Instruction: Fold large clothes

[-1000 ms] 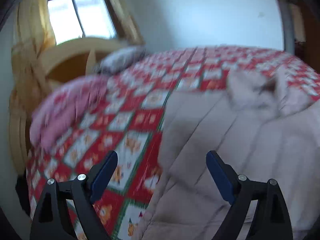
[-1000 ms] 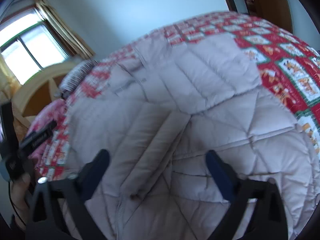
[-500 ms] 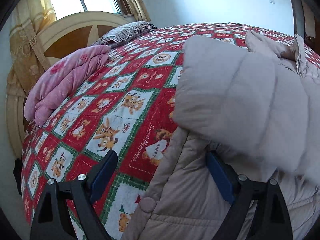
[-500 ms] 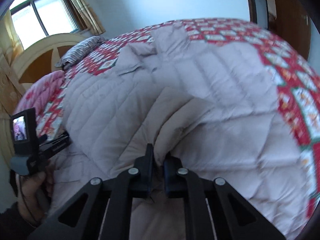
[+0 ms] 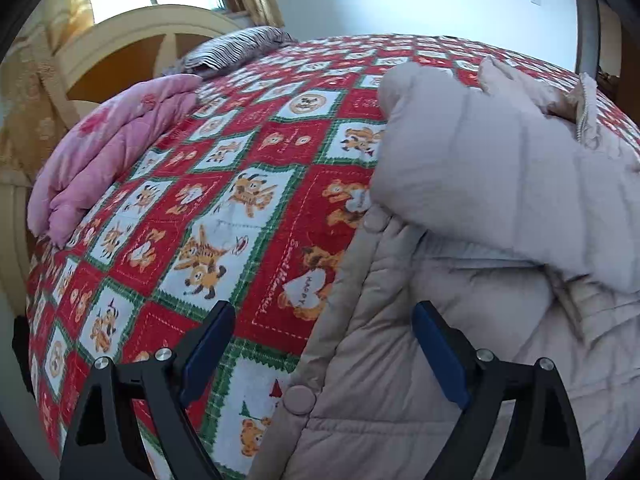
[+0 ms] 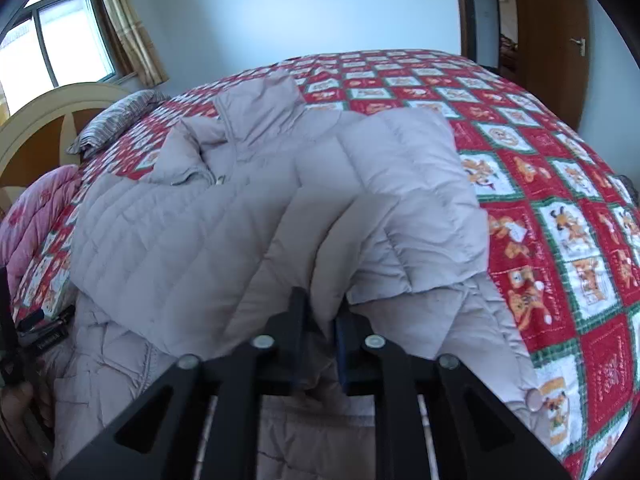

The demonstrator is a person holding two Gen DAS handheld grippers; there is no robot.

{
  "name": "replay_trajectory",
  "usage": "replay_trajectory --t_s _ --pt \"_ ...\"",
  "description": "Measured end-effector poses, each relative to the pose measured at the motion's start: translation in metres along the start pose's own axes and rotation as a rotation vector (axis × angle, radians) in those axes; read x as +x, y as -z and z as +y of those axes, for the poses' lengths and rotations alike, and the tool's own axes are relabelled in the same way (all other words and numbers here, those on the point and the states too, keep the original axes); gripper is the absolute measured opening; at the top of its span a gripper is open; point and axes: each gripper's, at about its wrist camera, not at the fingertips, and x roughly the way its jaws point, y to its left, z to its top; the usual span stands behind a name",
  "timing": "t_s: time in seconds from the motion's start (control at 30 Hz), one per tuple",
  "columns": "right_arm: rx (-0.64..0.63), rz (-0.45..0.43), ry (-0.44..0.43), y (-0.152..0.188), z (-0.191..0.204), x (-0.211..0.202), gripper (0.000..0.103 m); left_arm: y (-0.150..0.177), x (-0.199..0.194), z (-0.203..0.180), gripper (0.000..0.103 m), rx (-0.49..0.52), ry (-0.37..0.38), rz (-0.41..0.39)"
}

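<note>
Left claw (image 5: 322, 346) first, left wrist view: its blue pads (image 5: 208, 344) stand spread wide with nothing between them, poised over the near edge of the grey padded coat (image 5: 460, 360), where the coat meets the red patterned bedspread (image 5: 224, 208). One pad sits above bedspread, the other above coat; contact cannot be confirmed. A sleeve (image 5: 492, 176) of the coat lies folded across the body, its cuff end reaching toward the bedspread. A round snap button (image 5: 301, 399) shows on the coat's front edge. A pink quilt (image 5: 108, 152) and a striped pillow (image 5: 236, 48) lie by the headboard, well apart from the coat.

Right wrist view: right claw (image 6: 322, 320) is nearly pressed together and pinches a fold of the coat (image 6: 180, 240); its jaws have just been opening a little, yet fabric sits between them, bunched and blurred. The lifted portion drapes over the middle of the coat. The collar (image 6: 240, 120) lies toward the far side of the bed.

Progress, as judged: early to middle. Sleeves appear brought inward; the coat remains spread long on the bed. Left to do: settle the held fold, then fold the body over into a compact stack.
</note>
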Motion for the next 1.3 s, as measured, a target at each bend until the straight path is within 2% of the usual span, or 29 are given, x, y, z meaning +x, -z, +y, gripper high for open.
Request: replay_trajectory --t_s 0.03,0.07,0.13,0.2,0.27,0.37,0.43,0.53,0.63,0.67,0.73,0.97,1.3 --pt "-0.012 0.005 0.025 0.0 0.0 -0.001 0.061 -0.007 -0.006 0.002 0.091 -0.01 0.023 -0.005" --pt "-0.004 -0.005 0.027 -0.001 -0.002 -0.005 0.074 -0.014 -0.012 0.003 0.091 -0.019 0.042 -0.016" --pt "0.049 -0.059 0.04 -0.004 -0.008 -0.022 0.073 -0.033 -0.027 0.001 0.091 -0.037 0.065 -0.059" --pt "0.089 -0.116 0.078 -0.013 -0.01 -0.04 0.065 -0.056 -0.043 -0.006 0.091 -0.053 0.094 -0.112" --pt "0.123 -0.16 0.066 -0.025 -0.008 -0.053 0.05 -0.08 -0.054 -0.019 0.091 -0.082 0.144 -0.154" --pt "0.124 -0.158 -0.011 -0.04 0.005 -0.045 0.047 -0.104 -0.052 -0.046 0.091 -0.094 0.177 -0.194" --pt "0.126 -0.122 -0.039 -0.049 0.015 -0.023 0.047 -0.112 -0.036 -0.06 0.091 -0.104 0.154 -0.178" --pt "0.141 -0.074 -0.064 -0.051 0.021 0.012 0.047 -0.109 0.011 -0.074 0.091 -0.093 0.042 -0.115" --pt "0.116 -0.027 -0.063 -0.045 0.03 0.039 0.047 -0.095 0.049 -0.073 0.091 -0.086 -0.002 -0.048" --pt "0.106 -0.024 -0.063 -0.041 0.033 0.041 0.047 -0.087 0.063 -0.071 0.091 -0.087 0.006 -0.026" --pt "0.078 -0.015 -0.067 -0.035 0.039 0.05 0.047 -0.077 0.072 -0.064 0.094 -0.103 0.041 -0.04" --pt "0.003 -0.022 0.0 -0.021 0.049 0.063 0.046 -0.071 0.084 -0.049 0.102 -0.191 0.103 -0.006" --pt "-0.027 -0.013 0.025 -0.016 0.052 0.073 0.046 -0.071 0.088 -0.052 0.102 -0.186 0.106 0.004"
